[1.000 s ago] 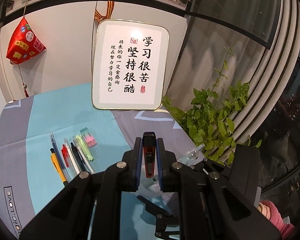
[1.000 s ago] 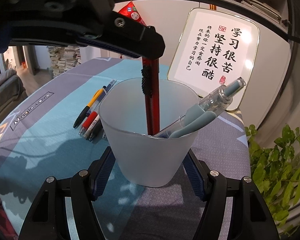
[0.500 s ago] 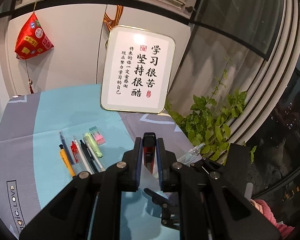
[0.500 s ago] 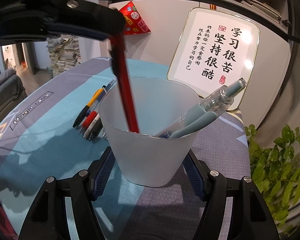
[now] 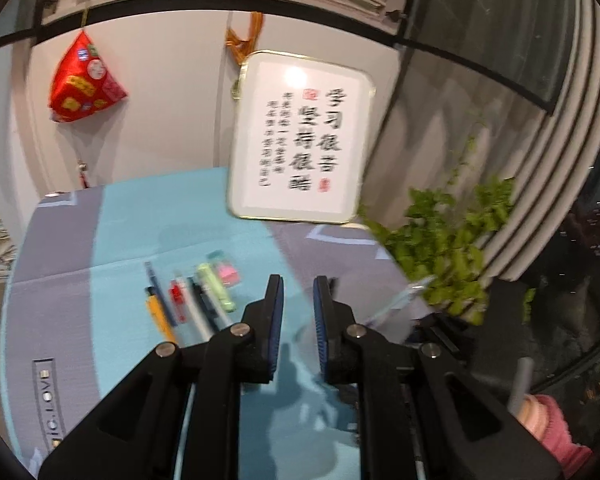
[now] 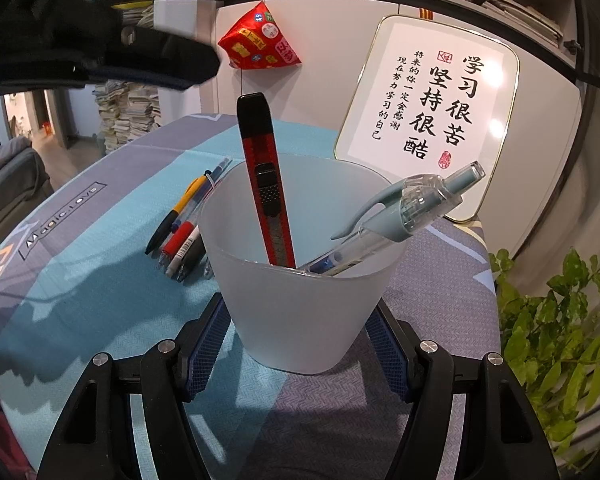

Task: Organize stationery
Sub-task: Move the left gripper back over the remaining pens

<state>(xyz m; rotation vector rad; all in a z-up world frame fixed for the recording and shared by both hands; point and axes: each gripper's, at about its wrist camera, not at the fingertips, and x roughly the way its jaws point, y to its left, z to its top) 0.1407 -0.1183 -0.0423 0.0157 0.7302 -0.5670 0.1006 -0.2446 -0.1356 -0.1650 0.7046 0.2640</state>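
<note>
Left wrist view: the left claw point(image 5: 298, 300) is seen empty, jaws slightly parted; the loose pens point(image 5: 188, 304) lie just ahead to its left, long axes pointing away. The cup point(image 6: 300, 276) is gripped by the right claw point(image 6: 298, 344).

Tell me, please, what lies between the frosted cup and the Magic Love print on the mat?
A row of pens lies there, beside the cup, shown in the right wrist view.

both wrist cams face the framed sign point(image 5: 300, 148); share the pens point(image 6: 180, 232).
</note>
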